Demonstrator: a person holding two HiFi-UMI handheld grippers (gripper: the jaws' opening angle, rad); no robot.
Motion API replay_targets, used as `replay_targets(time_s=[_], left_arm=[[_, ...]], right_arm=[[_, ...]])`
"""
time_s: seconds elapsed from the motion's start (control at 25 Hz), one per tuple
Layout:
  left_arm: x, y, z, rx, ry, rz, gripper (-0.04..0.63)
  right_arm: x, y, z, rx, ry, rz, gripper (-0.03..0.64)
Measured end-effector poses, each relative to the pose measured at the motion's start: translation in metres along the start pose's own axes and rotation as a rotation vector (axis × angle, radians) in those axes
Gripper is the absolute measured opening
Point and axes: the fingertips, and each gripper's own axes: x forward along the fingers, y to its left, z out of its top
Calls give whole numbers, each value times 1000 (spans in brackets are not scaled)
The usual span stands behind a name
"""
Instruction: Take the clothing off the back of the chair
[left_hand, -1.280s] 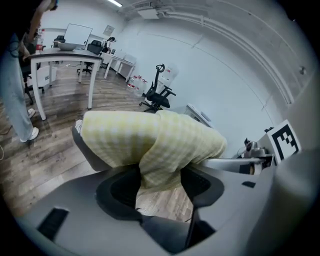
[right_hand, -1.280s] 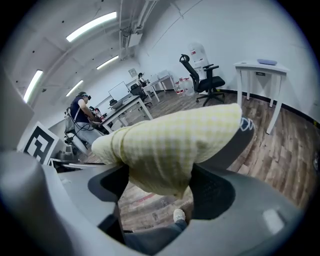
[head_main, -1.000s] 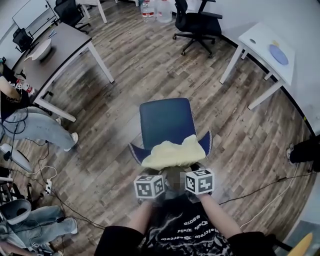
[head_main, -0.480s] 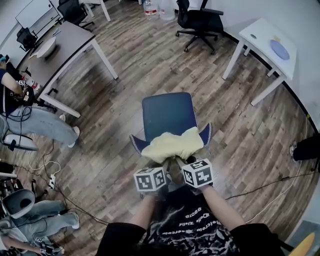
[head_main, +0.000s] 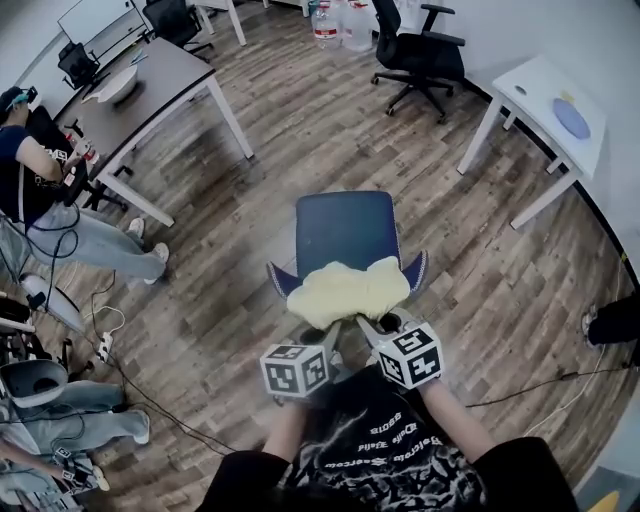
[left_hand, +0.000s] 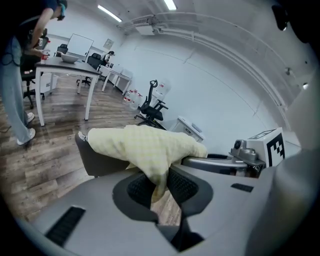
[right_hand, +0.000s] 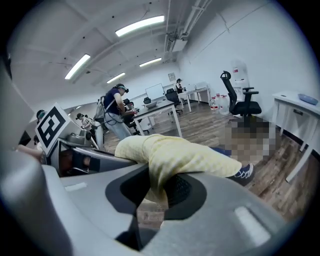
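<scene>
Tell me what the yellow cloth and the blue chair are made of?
The cloth looks like soft, matte fabric with a faint waffle weave; it droops and folds. The chair seat looks matte dark blue, maybe fabric or plastic; too far to tell.

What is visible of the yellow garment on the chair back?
The yellow garment is a soft, pale, waffle-textured cloth, bunched and draped over the backrest of the dark blue chair. Its near edge is pinched by the left tool and the right tool, whose jaws have just been closing onto folds of it. A small flap hangs below each grip.
</scene>
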Motion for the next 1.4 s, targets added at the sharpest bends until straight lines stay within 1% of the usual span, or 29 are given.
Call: replay_targets(time_s=[0.16, 0.28, 0.44, 0.6, 0.68, 0.76, 0.8, 0.84, 0.92, 0.96, 1.12, 1.24, 1.4], left_arm=[[-10, -8, 4, 58, -20, 14, 66], [-14, -17, 4, 69, -47, 19, 66], [-19, -37, 8, 105, -112, -18, 67], [-32, -43, 8, 118, -148, 32, 67], [-36, -48, 9, 140, -177, 32, 67], [-39, -51, 8, 159, -203, 22, 67], [-41, -52, 6, 145, -213, 16, 67], [-42, -53, 3, 117, -224, 7, 67], [-45, -59, -1, 67, -248, -14, 67], [-47, -63, -5, 71, -255, -18, 67], [-67, -70, -18, 164, -249, -3, 67], [-90, -75, -28, 198, -265, -4, 67], [-122, -83, -46, 219, -295, -18, 67]], right_arm=[[-10, 6, 5, -16, -38, 7, 66], [-18, 7, 7, -22, -62, 15, 71], [-32, 4, 15, 6, -103, 27, 72], [-44, 14, 16, 12, -124, 29, 71], [-50, 17, 18, -20, -143, 5, 71], [-55, 19, 19, -75, -157, -29, 71], [-57, 22, 18, -97, -162, -42, 72], [-60, 24, 17, -110, -167, -53, 71], [-67, 26, 13, -108, -174, -69, 71], [-70, 27, 10, -99, -176, -74, 71], [-83, 45, 0, -96, -189, -87, 74], [-95, 67, -6, -84, -218, -101, 74], [-114, 100, -19, -91, -246, -127, 74]])
